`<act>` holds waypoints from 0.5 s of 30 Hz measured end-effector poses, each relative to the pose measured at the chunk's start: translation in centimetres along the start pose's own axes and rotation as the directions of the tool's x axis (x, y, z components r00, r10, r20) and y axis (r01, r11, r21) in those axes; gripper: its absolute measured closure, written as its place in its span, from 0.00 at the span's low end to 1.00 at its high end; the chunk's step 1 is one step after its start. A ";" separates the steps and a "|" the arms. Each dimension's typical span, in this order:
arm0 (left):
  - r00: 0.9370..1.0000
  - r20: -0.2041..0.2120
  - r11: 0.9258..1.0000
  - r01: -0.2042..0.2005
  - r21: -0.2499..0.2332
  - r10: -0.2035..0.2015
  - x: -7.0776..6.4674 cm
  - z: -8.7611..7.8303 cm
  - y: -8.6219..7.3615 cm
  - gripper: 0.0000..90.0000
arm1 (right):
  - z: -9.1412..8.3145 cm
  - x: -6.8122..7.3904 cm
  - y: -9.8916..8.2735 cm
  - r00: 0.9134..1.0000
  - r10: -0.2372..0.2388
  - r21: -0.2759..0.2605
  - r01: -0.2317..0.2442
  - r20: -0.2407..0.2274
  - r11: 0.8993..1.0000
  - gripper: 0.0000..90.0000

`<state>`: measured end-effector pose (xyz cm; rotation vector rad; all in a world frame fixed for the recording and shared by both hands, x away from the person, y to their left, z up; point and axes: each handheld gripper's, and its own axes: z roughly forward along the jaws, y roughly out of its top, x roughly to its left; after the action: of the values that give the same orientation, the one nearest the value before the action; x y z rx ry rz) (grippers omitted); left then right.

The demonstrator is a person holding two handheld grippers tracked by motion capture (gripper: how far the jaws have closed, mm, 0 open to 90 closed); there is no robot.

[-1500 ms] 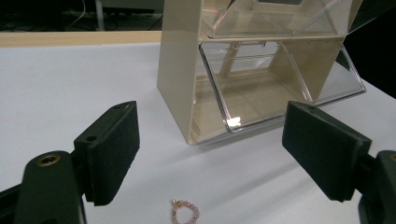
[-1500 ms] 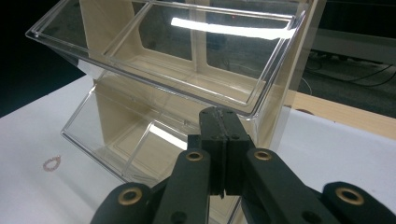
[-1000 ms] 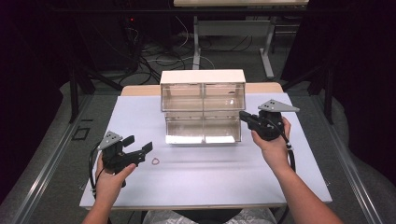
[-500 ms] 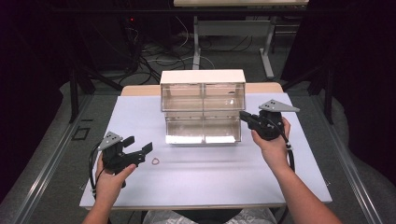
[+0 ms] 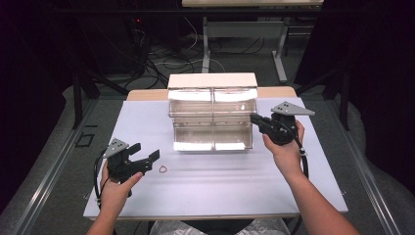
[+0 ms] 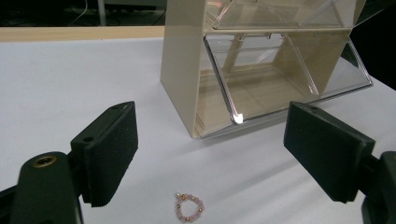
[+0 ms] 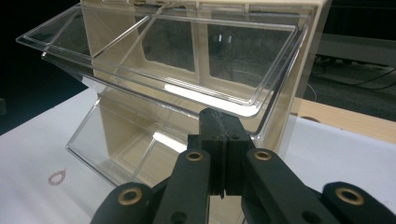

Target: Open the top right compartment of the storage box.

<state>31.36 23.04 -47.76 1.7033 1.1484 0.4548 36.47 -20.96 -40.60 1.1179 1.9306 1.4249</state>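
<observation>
At the left of the white table [image 5: 205,196] we see the left gripper [image 5: 147,159] held low over the surface in the person's left hand [image 5: 115,188], its two black jaws spread wide apart with nothing between them. Just to its right lies a small pink bead ring [image 5: 163,169], flat on the table; in the left gripper view the bead ring [image 6: 188,207] sits in front of and between the parted jaws, touching neither. Further along, at the middle of the table, stands a beige storage cabinet [image 5: 213,81] with clear plastic tilt-out bins [image 5: 213,134], the bins tipped forward and open; we cannot make out anything inside them. At the right, the right gripper [image 5: 257,120] is held in the person's right hand [image 5: 284,147] at the cabinet's right side. In the right gripper view its jaws are pressed together, right at the corner rim of the upper clear bin [image 7: 187,60]; we cannot tell whether they pinch that rim.
</observation>
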 end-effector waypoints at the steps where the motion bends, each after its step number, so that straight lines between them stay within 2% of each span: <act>1: 1.000 0.000 1.000 -0.001 0.000 0.001 0.0 0.0 0.0 0.20 | 0.0 0.0 0.1 1.000 -0.003 -0.007 0.003 0.003 1.000 1.00; 15: 1.000 -0.005 1.000 -0.006 0.006 0.006 -0.1 0.1 -0.1 0.22 | -0.3 0.1 1.7 1.000 -0.026 -0.023 0.026 -0.002 0.999 1.00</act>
<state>31.36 22.93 -47.90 1.7120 1.1492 0.4598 36.71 -20.80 -38.94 1.0776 1.9182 1.4318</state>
